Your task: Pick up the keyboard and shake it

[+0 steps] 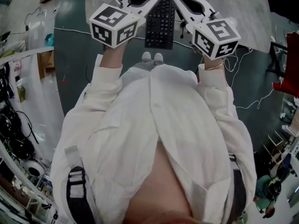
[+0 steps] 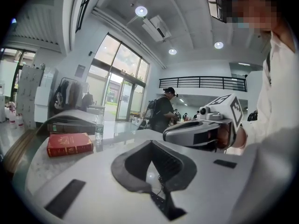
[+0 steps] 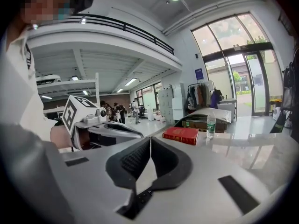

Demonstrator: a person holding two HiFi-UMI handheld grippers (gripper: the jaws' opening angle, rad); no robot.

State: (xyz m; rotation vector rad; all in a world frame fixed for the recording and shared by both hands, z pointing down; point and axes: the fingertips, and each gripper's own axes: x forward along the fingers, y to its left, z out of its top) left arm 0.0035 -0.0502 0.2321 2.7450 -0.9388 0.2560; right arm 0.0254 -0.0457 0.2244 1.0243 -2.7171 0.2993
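Observation:
A black keyboard (image 1: 160, 18) hangs lengthwise in front of the person's white shirt, above the floor and the table's near edge. My left gripper (image 1: 150, 3) is shut on its left long side and my right gripper (image 1: 179, 3) on its right long side. In the left gripper view the jaws of my left gripper (image 2: 152, 143) meet at the tips, and a strip of the keyboard (image 2: 162, 204) shows edge-on at their base. The right gripper view shows the same: my right gripper (image 3: 150, 141) with the keyboard's edge (image 3: 135, 202) low between the pads. Each gripper view shows the other gripper close opposite.
A pale marble table (image 1: 224, 3) lies ahead, with a red book (image 2: 69, 143) and a water bottle (image 2: 99, 127) on it. White cables (image 1: 247, 92) trail over the green floor at the right. Cluttered shelves stand at the left. People stand far off in the hall.

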